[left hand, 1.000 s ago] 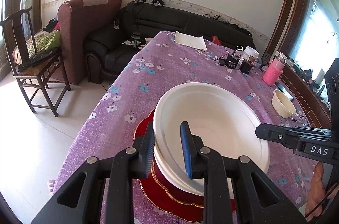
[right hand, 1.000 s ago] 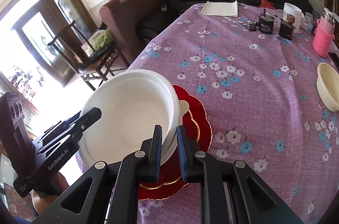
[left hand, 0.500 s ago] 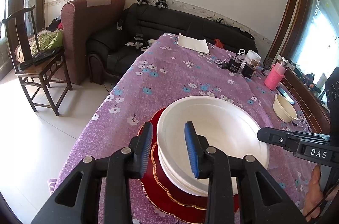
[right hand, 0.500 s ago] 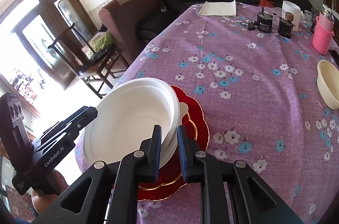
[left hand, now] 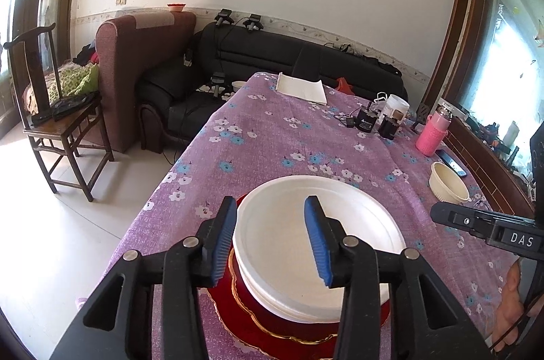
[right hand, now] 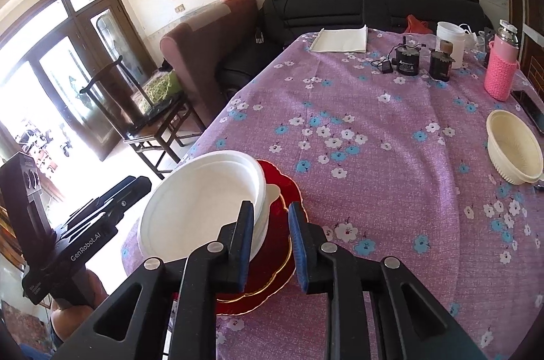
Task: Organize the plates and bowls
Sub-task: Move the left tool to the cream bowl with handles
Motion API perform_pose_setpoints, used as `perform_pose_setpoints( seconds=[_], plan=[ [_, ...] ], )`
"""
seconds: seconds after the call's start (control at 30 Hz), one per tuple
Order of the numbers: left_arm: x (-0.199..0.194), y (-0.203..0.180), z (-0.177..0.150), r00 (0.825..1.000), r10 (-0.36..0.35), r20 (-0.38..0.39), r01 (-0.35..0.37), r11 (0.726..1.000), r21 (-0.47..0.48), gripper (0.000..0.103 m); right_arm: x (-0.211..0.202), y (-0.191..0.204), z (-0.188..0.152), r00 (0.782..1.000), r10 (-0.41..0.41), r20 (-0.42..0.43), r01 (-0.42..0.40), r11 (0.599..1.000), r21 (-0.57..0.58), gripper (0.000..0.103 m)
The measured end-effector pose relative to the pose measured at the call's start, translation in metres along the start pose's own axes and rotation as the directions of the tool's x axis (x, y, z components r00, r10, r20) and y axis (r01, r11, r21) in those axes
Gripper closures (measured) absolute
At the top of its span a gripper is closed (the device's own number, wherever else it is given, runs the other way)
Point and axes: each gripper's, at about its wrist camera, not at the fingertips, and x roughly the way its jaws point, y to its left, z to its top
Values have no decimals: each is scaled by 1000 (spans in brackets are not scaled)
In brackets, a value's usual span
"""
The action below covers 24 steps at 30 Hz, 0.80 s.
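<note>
While the big white foam bowl (left hand: 316, 244) sits on the shiny red plates (right hand: 272, 258), both grippers' jaws have just been opening. The left gripper (left hand: 270, 241) straddles its rim without pressing, and the right gripper (right hand: 270, 244) is spread beside it. A small cream plastic bowl (right hand: 513, 152) sits alone at two o'clock.

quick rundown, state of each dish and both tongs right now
white bowls: nested, stacked on the red plates, released
red plates: stacked flat on the tablecloth
cream bowl: upright, apart from the stack, empty
left tongs: just been opening, straddling the bowl rim, pads off it
right tongs: just been opening, nothing gripped

Black tool (left hand: 270, 239), blue ribbed pads (left hand: 314, 241), silver screws
</note>
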Motion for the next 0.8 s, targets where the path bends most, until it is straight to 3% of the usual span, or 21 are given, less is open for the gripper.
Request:
perform_pose_setpoints(
  seconds=[0.37,0.6,0.8],
  plan=[
    [-8,-69,8,994,-101,32,96,986,135,45,-25,-45,-8,997,-62,52,57,994,88,77],
    [4,-128,-1,981,-189,-32,191,957,216,38,-41,-92,-19,990,-115,77,97,974,205,75],
    [33,-177,-19,960,-244,-135,273,925,264,37,-57,-152,-31,987,-144,76,109,929,355,75]
  ],
)
